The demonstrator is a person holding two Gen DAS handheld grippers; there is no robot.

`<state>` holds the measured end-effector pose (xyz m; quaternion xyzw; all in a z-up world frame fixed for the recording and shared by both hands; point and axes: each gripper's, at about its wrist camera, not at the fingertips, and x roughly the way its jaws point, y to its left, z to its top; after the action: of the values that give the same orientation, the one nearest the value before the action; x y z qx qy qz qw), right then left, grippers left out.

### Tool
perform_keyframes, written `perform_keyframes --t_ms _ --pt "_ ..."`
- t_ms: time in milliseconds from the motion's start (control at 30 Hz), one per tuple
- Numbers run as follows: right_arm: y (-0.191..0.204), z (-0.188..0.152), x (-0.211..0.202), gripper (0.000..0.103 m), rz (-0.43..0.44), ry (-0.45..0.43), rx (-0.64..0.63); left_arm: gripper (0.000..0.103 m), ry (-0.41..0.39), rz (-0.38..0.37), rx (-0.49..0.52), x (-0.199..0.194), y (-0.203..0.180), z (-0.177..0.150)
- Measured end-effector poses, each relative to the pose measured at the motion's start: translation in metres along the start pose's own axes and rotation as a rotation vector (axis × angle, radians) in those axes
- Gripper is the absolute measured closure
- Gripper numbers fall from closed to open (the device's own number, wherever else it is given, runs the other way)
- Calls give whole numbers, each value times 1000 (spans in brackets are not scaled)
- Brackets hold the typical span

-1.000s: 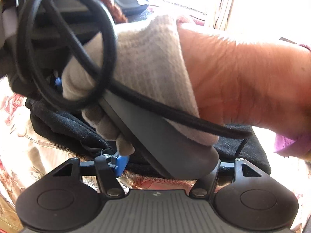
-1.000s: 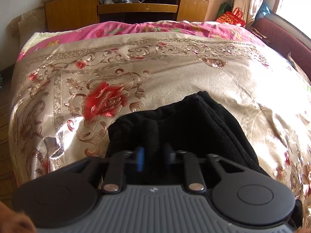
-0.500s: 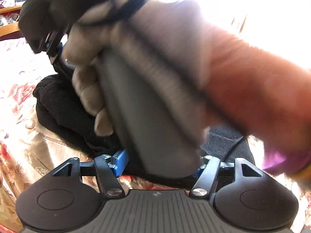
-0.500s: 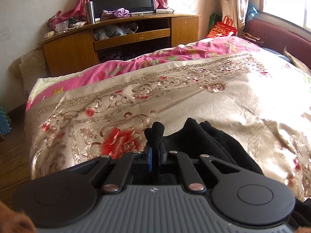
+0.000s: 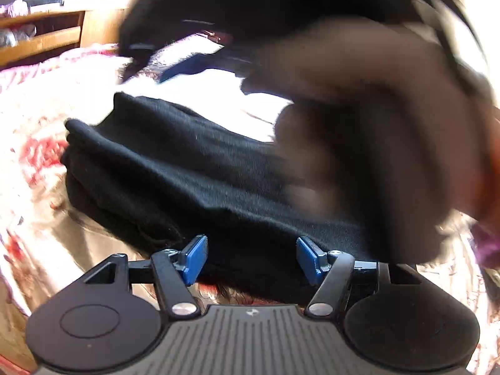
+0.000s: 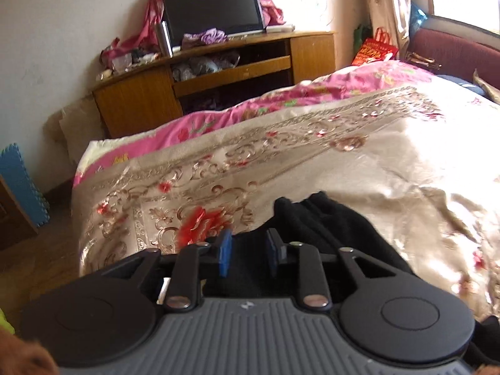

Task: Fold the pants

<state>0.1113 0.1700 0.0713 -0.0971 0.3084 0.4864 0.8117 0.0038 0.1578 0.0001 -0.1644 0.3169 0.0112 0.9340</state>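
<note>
The black pants (image 5: 175, 172) lie folded in a thick bundle on the flowered bed cover (image 5: 40, 228). My left gripper (image 5: 251, 257) hovers at the bundle's near edge, open, its blue pads (image 5: 195, 257) apart and not pressing the cloth. A blurred gloved hand (image 5: 359, 143) carrying the other gripper fills the upper right of the left wrist view. In the right wrist view my right gripper (image 6: 248, 251) sits just above the pants (image 6: 328, 225). Its jaws are opening, and dark cloth shows behind the gap but is not pinched.
The beige and pink bed cover (image 6: 312, 156) stretches ahead and to the right. Beyond the bed's far edge stands a wooden cabinet (image 6: 140, 100) with a TV (image 6: 212, 9). A red sofa (image 6: 453, 47) lines the right side, and wooden floor (image 6: 37, 265) lies to the left.
The right gripper had a fold of the pants pinched and lifted; its jaws have now parted and the cloth lies lower. The gloved hand has risen, uncovering the pants in the left wrist view.
</note>
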Motion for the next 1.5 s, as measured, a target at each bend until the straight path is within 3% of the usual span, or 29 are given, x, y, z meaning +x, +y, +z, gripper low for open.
perform_keyframes --t_ms 100,167,300,400,500,600,733,833,933,1000,1133,1200,1300,1367,1400,1500 --pt "-30 -19 -32 70 -33 -12 41 27 -60 50 81 -12 -13 -5" --pt "-52 -32 -29 68 -142 31 59 27 -79 77 131 -17 -19 -6" --pt "-102 -59 2 78 -321 137 106 26 -15 168 204 -20 -21 3" --pt "-139 -71 -10 81 -217 98 320 26 -39 154 277 -26 -30 11" --pt "-143 -71 -51 70 -202 -5 350 22 -76 114 382 -18 -54 19" --pt "-149 -85 -97 73 -151 -63 361 22 -59 80 477 4 -71 21" --pt "-162 -124 -136 71 -136 -46 418 21 -2 72 544 25 -82 24" --pt "-178 -140 -128 79 -230 18 401 18 64 53 503 49 -74 45" --pt "-215 -150 -112 100 -249 23 537 14 139 97 453 83 -48 60" --pt "-230 -151 -108 103 -279 16 594 14 151 109 409 86 -38 63" --pt "-228 -157 -141 91 -268 -59 609 14 110 166 451 66 -29 58" --pt "-231 -170 -162 86 -263 -87 691 14 103 187 476 64 -24 55" --pt "-233 -197 -185 75 -183 -119 828 14 108 178 468 60 -21 53" --pt "-232 -210 -184 63 -106 -117 904 14 112 169 453 57 -21 54" --pt "-231 -214 -179 63 -73 -109 926 14 114 167 448 56 -21 54" --pt "-226 -220 -167 52 -53 -123 943 14 114 175 463 54 -23 53"
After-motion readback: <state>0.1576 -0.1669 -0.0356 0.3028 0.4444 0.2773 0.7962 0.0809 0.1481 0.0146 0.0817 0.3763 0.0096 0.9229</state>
